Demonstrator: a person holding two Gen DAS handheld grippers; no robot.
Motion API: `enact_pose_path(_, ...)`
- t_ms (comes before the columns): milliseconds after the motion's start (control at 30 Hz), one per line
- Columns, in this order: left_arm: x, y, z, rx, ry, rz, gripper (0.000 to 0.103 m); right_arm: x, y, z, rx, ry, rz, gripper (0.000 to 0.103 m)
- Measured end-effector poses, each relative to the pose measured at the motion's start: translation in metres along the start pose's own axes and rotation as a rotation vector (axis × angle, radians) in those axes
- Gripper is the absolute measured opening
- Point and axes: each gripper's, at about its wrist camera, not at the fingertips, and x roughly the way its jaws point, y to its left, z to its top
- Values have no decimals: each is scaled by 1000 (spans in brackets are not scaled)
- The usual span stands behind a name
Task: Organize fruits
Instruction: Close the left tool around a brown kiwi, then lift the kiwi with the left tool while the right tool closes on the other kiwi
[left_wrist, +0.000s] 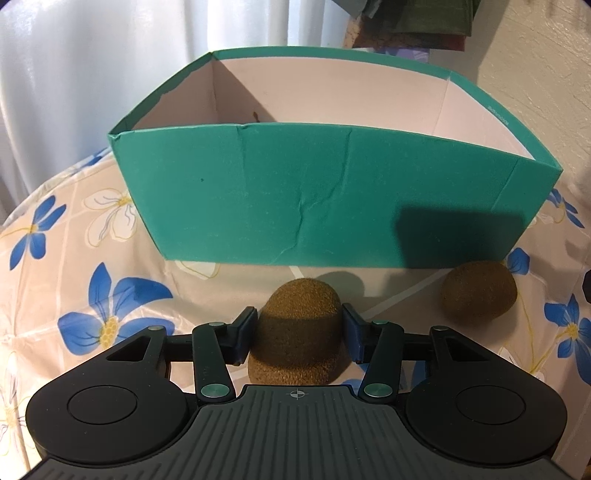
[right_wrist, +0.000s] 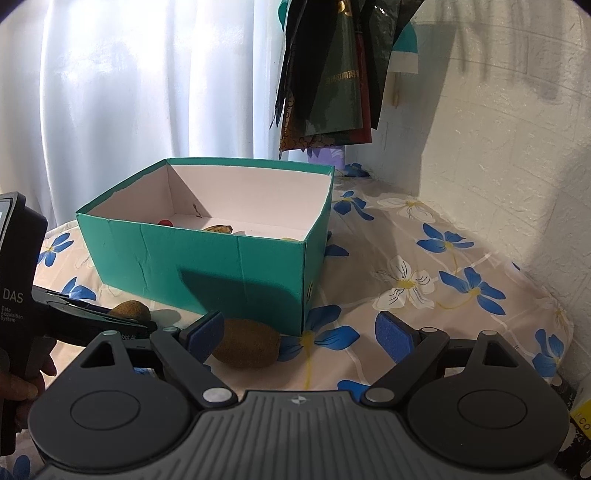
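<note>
1. We lift the fuzzy brown oval kiwi (left_wrist: 295, 332) straight up, clear of the teal cardboard box's (left_wrist: 258, 192) near wall, then lower it inside.
2. Our left tongs (left_wrist: 299, 332) clench that kiwi, pads on both flanks, on the floral-clothed desk (left_wrist: 74, 258).
3. Our right tongs (right_wrist: 299, 336) gape wide, empty, beside a second brown kiwi (right_wrist: 247, 343).

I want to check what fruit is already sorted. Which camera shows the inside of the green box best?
The right wrist view: it looks down into the green box, showing something red and a brownish fruit. The left wrist view faces the front wall, so the floor is hidden.
</note>
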Motion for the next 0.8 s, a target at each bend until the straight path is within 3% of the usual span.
enact_pose_path(800, -54, 11, 3, -96, -69, 3, 53, 8, 3, 1, -13, 30, -1, 89)
